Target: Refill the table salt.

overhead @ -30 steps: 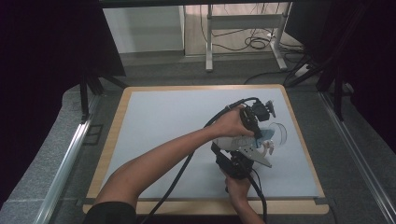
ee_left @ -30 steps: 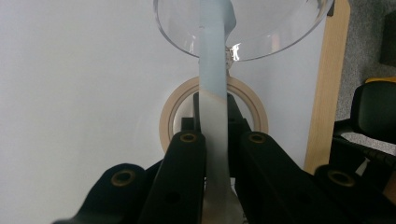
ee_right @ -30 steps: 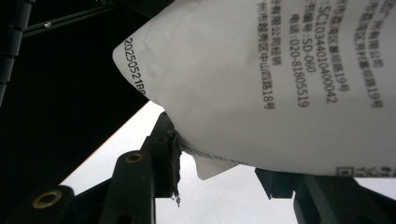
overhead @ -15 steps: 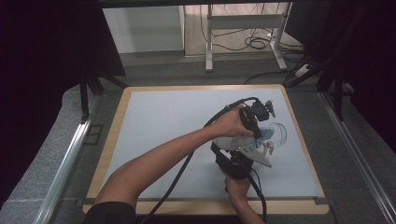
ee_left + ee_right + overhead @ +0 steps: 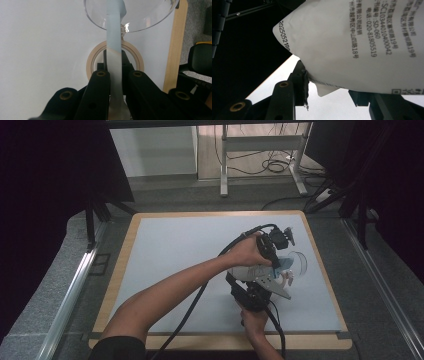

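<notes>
A white printed bag [image 5: 247,272] hangs over the right half of the table, held from two sides. My right gripper [image 5: 260,281] comes up from the near edge and is shut on the bag's [image 5: 352,45] sealed lower edge, which sits in my right gripper [image 5: 329,86]. My left gripper [image 5: 274,261] reaches across from the left and is shut on a thin pale blue and white edge of the bag [image 5: 113,32], seen edge-on in my left gripper [image 5: 117,75]. Just beyond stands a clear bowl [image 5: 150,15], also seen in the high view [image 5: 298,260].
A beige tape roll [image 5: 89,65] lies flat on the white mat [image 5: 175,250] under the left gripper's jaws. The table's wooden edge [image 5: 175,50] runs close on the right. Black cables trail from both grippers toward the near edge.
</notes>
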